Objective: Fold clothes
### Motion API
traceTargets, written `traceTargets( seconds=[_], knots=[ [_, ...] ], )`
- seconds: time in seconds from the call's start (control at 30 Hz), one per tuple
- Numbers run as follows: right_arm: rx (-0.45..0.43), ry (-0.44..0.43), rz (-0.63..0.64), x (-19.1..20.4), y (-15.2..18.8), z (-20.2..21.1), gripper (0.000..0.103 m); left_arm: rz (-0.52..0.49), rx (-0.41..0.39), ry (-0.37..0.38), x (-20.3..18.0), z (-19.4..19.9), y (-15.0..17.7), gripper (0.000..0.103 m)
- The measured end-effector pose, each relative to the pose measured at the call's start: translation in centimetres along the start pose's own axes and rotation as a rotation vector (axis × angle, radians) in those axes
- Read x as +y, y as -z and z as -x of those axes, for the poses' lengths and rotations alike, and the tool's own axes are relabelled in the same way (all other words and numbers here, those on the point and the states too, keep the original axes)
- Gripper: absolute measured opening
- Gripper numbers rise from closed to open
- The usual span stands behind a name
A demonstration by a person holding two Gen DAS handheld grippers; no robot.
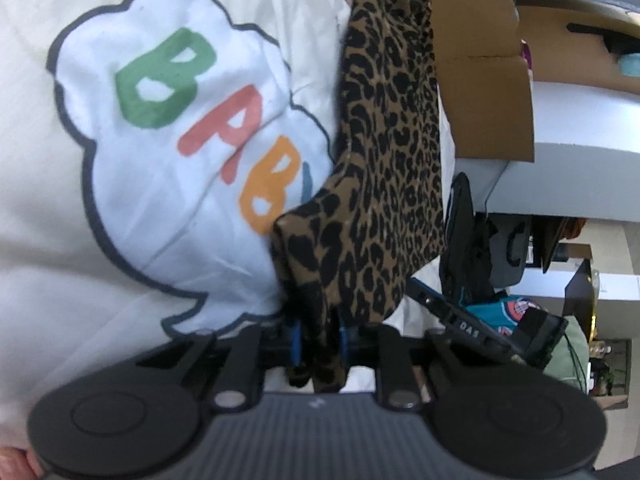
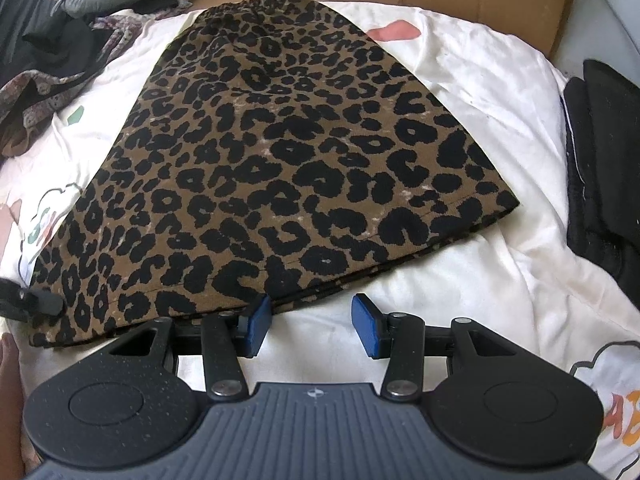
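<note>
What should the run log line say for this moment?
left tool: shut on leopard skirt corner | right tool: open at hem, holding nothing | skirt: flat on white bedsheet, unfolded

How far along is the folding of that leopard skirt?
Done: the leopard skirt lies spread flat on the white quilt, with no fold in it yet. In hand: the left gripper has pinched one hem corner between its blue pads, while the right gripper is open at the hem, holding nothing. Left: gripping the other side and folding. Dark clothes lie beside it.
</note>
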State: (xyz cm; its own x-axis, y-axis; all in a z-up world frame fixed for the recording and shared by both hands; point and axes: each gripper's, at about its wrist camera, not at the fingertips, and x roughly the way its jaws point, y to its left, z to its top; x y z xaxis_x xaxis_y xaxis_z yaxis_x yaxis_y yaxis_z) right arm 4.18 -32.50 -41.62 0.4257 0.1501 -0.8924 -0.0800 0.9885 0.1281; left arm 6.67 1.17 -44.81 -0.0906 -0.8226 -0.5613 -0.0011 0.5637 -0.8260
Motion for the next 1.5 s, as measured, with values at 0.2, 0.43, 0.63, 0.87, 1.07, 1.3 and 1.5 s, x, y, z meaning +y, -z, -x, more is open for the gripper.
traceTargets(
  seconds=[0.2, 0.43, 0.63, 0.87, 1.07, 1.3, 1.5],
  knots=[
    [-0.014, 0.007, -0.028, -0.7, 0.0, -0.4, 0.051, -0.027, 0.004, -0.018, -0.5, -0.2, 0.1, 0.017],
    [-0.045, 0.004, -0.086, -1.7, -0.1, 0.0, 0.05, -0.082, 0.04, -0.079, -1.6, 0.1, -0.3, 0.007],
    [-0.123, 0.054, -0.163, -4.3, -0.1, 1.3, 0.051, -0.122, 0.062, -0.126, -2.7, 0.5, -0.5, 0.006],
    [-0.18, 0.116, -0.248, -8.6, -0.8, 2.1, 0.051, -0.162, 0.079, -0.195, -3.9, 0.2, -0.8, 0.006],
    [-0.207, 0.123, -0.258, -10.8, -2.1, 1.4, 0.048, -0.145, 0.081, -0.202, -3.9, -0.1, -0.9, 0.006],
    [-0.189, 0.06, -0.208, -11.4, -3.1, -0.3, 0.041, -0.122, 0.078, -0.193, -3.3, 0.0, -0.7, 0.006],
    [-0.18, 0.018, -0.19, -11.7, -3.4, -1.0, 0.041, -0.118, 0.077, -0.194, -3.2, 0.0, -0.6, 0.006]
  ],
)
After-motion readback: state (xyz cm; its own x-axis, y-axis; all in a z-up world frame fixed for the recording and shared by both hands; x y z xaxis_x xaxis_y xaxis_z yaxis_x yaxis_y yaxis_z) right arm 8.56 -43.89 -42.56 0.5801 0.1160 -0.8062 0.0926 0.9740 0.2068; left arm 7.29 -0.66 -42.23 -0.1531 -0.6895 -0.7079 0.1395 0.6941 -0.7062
